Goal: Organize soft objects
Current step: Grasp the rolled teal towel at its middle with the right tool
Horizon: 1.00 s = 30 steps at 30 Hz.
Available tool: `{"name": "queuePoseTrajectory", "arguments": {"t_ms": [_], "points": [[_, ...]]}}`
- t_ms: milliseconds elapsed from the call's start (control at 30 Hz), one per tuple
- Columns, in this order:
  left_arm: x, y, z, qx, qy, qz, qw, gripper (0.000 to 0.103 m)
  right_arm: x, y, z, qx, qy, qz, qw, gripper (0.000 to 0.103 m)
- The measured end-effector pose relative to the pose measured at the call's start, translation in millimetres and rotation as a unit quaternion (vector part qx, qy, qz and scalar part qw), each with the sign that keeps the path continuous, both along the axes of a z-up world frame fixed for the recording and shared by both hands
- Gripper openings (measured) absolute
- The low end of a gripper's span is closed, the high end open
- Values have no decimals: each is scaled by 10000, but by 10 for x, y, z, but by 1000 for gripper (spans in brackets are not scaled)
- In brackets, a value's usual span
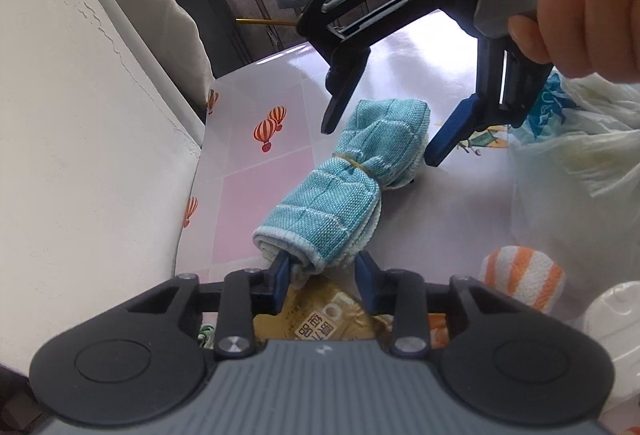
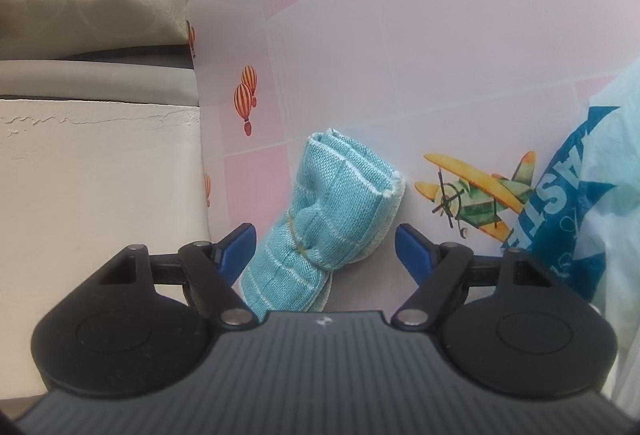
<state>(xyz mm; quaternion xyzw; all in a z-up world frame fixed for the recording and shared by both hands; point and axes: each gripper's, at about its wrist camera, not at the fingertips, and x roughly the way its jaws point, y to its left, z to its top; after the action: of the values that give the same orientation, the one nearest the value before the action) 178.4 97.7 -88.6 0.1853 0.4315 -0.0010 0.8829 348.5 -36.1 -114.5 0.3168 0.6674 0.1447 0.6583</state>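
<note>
A rolled teal cloth tied in the middle with a yellow band lies on the pink-and-white tiled mat. My left gripper is shut on the near end of the cloth. My right gripper hangs over the far end, open, one finger on each side of the roll. In the right wrist view the cloth lies between the open blue fingertips of the right gripper, which do not touch it.
An orange-and-white striped ball lies at the right. A gold packet sits under my left gripper. White plastic bags with blue print fill the right side. A white wall borders the left.
</note>
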Motion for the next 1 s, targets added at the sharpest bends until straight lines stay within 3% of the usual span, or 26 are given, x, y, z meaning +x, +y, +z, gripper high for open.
{"name": "queuePoseTrajectory", "arguments": {"t_ms": [133,333,433,700,1000], "points": [[-32,-7,-22,92,-84,-15,9999,9,-28,16,-124,49,-27,-70,10000,46],[-74,-33,82,-144,-198,1,9997,4,-32,-30,-122,286,-154,-238,9992,21],[-128,-61,200,-224,-332,-33,9992,4,-66,-76,15,377,-307,-242,9985,16],[-438,-298,724,-442,-822,-223,9954,4,-303,-368,676,610,-961,-130,9934,14],[-790,-986,1248,-618,-1331,-904,9850,4,-808,-1273,1351,794,-1623,-434,9826,13]]}}
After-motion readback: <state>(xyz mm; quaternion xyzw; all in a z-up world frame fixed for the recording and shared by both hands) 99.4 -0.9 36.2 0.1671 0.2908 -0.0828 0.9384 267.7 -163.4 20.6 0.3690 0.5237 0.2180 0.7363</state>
